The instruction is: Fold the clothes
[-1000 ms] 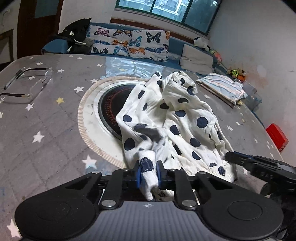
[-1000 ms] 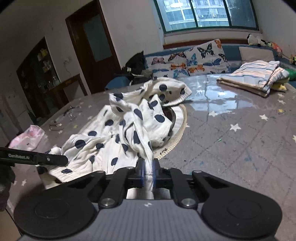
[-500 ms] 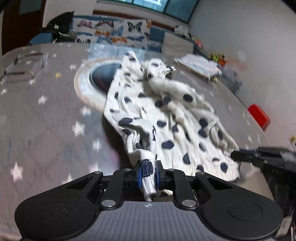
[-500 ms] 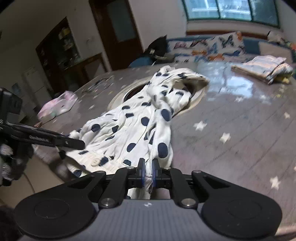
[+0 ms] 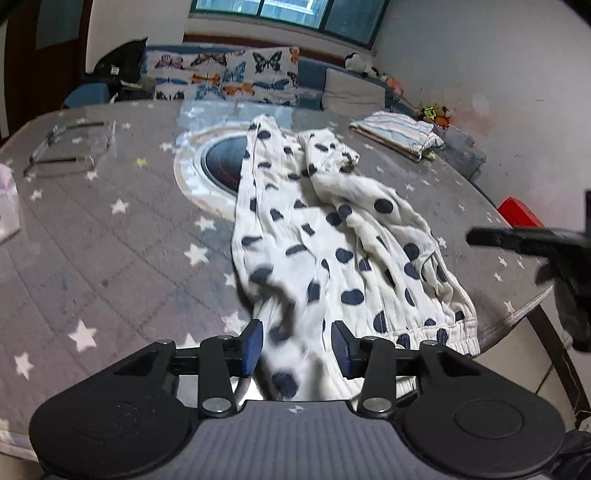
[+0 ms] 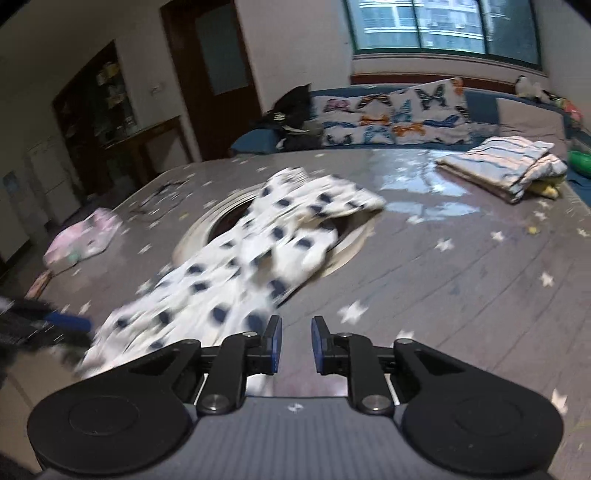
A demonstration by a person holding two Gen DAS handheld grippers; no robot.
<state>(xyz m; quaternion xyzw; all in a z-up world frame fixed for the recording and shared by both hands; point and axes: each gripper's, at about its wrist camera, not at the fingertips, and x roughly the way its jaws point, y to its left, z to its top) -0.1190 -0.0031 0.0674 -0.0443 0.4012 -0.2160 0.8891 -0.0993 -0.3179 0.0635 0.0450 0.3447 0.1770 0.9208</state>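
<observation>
A wide window (image 6: 443, 26) topped the white back wall; below it ran a blue sofa (image 6: 480, 107) with butterfly cushions (image 5: 225, 77), beside what looked like a dark wooden door (image 6: 218, 74).

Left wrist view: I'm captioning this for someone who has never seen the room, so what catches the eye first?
The white garment with dark dots sprawls crumpled across the grey star-print table, one end draped over the round dark inset. The left tool stands open over the garment's near edge. A folded striped cloth lies at the far right of the table.
</observation>
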